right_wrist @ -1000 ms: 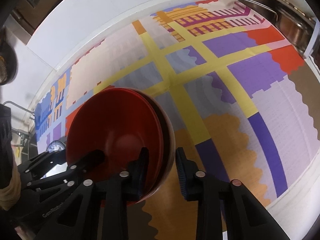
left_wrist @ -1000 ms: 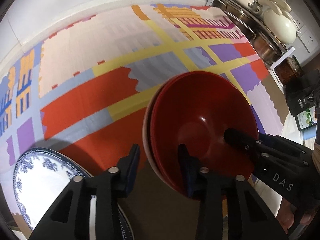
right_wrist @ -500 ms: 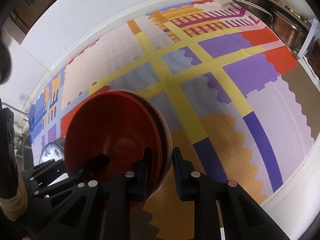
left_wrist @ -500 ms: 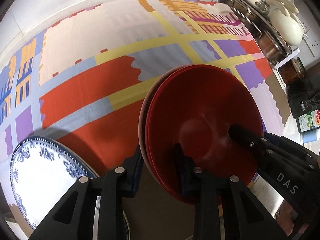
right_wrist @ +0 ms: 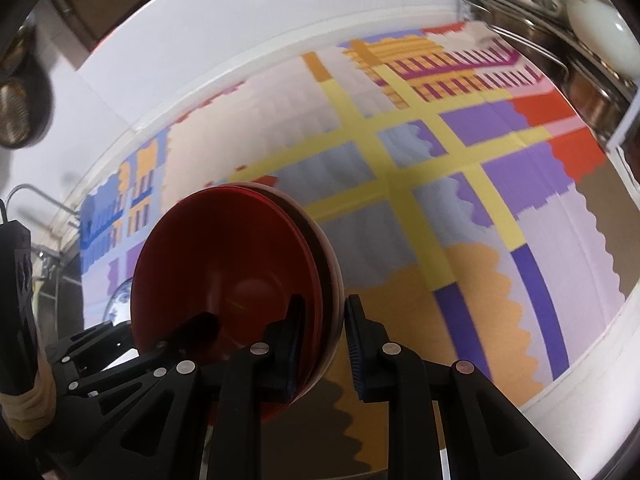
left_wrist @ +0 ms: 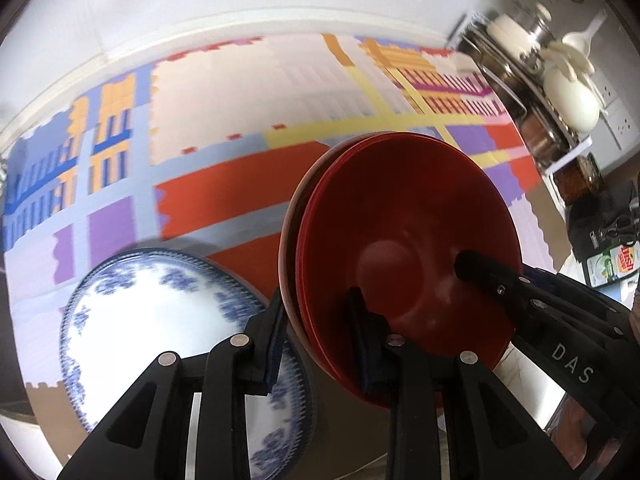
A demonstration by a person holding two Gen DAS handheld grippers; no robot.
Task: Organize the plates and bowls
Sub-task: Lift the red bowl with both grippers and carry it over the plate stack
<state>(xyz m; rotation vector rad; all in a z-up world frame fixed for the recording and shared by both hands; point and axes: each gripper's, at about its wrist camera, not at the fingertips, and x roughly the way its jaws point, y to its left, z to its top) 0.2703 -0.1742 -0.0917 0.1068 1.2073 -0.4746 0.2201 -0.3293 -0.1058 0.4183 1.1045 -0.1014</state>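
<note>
A stack of red bowls (left_wrist: 400,248) (right_wrist: 224,276), with a pale one at the bottom, hangs tilted above the patterned mat. My left gripper (left_wrist: 316,336) is shut on its left rim, one finger inside the top bowl and one outside. My right gripper (right_wrist: 324,332) is shut on the opposite rim in the same way; in the left wrist view its inner finger (left_wrist: 476,268) lies in the bowl. A blue-and-white plate (left_wrist: 152,320) rests on the mat below and left of the stack. The stack hides all but a sliver of that plate (right_wrist: 120,304) in the right wrist view.
A colourful patchwork mat (left_wrist: 240,92) (right_wrist: 460,160) covers the counter up to a white wall. A metal rack with pots and white utensils (left_wrist: 552,92) (right_wrist: 580,40) stands at the far right. Dark packages and a green-labelled bottle (left_wrist: 616,260) sit beside it.
Both grippers' jaws narrowed onto the bowl rims, and the stack rose off the mat with them. The view shifted so more of the blue-and-white plate shows.
</note>
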